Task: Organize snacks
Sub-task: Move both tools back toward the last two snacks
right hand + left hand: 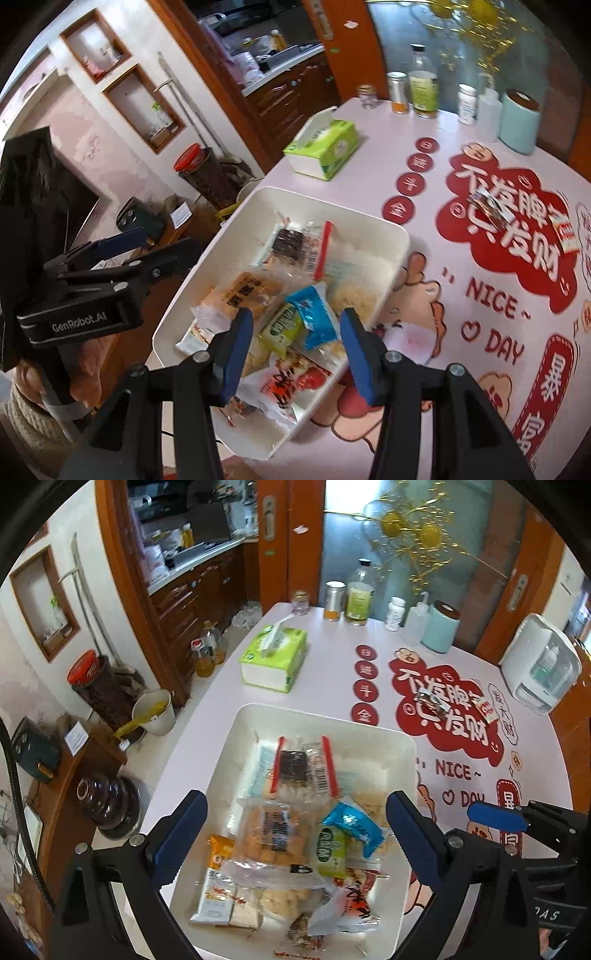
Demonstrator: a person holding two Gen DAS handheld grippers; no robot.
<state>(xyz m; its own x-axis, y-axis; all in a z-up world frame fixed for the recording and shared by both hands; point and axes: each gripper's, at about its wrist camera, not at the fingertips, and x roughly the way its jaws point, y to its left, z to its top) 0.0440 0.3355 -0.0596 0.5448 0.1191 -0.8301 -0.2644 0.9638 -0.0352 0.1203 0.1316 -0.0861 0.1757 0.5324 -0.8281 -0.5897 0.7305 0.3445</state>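
Left wrist view: white tray (236,738) of snack packets (291,775) on table (332,646).

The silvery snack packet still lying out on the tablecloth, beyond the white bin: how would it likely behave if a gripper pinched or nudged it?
The silvery snack packet looks small and flat, so it is probably light and would slide on the smooth tablecloth when nudged. Its crinkled, shiny wrapper suggests it would flex and may slip between pads. It lies flat, so rolling seems unlikely.
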